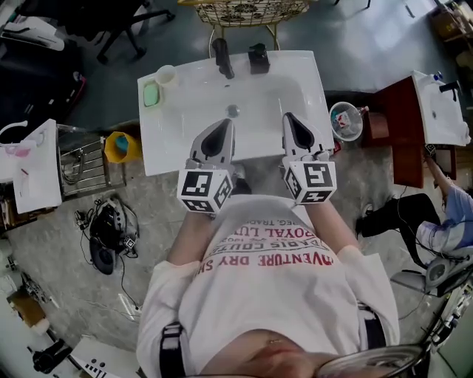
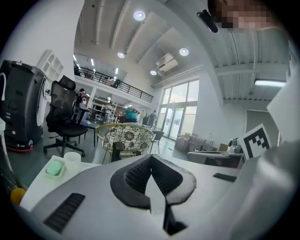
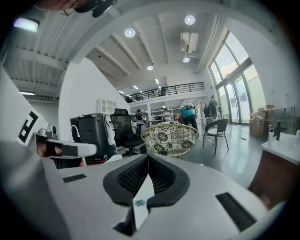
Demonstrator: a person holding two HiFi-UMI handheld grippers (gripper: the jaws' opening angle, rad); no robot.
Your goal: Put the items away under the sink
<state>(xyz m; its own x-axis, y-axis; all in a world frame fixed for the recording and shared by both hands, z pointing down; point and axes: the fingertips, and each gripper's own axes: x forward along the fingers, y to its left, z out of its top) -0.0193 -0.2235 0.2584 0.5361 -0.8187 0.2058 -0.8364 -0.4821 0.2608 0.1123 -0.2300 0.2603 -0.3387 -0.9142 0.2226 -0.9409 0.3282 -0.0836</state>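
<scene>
A white sink stands in front of me in the head view, with a drain in its basin. On its back rim are a dark faucet and a black item. At its left corner sit a green soap dish and a white cup; the soap dish and cup also show in the left gripper view. My left gripper and right gripper hover side by side over the sink's near edge. Both are shut and hold nothing.
A wicker chair stands behind the sink. Left of it are a yellow container and a metal rack; cables lie on the floor. To the right are a small bin, a brown cabinet and a seated person.
</scene>
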